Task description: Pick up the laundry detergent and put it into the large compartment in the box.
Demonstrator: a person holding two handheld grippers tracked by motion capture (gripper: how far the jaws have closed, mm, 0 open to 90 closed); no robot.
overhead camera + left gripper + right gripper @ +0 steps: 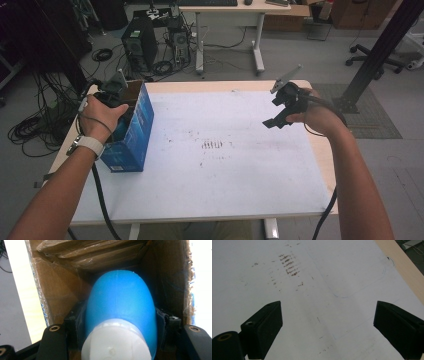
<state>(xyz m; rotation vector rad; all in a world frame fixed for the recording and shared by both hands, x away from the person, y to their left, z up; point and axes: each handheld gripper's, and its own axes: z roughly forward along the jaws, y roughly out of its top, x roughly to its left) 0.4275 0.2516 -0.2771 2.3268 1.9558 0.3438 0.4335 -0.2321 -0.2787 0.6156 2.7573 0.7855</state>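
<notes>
A blue cardboard box [134,131] with an open top stands at the table's left edge. My left gripper [116,97] reaches down into it from above. In the left gripper view the jaws press both sides of a blue bottle [120,302] with a white cap [113,341], deep between the box's brown inner walls [61,292]; my left gripper [120,323] is shut on it. My right gripper [280,119] hovers over the right part of the white table sheet [225,170]. Its jaws stand wide apart with nothing between them [327,322].
Brownish scuff marks [212,145] sit mid-sheet, also seen in the right gripper view [289,265]. The wooden table edge [402,267] runs past the right gripper. Beyond the table are a computer tower [140,42], floor cables [35,130], a desk [227,20] and a black post [380,50].
</notes>
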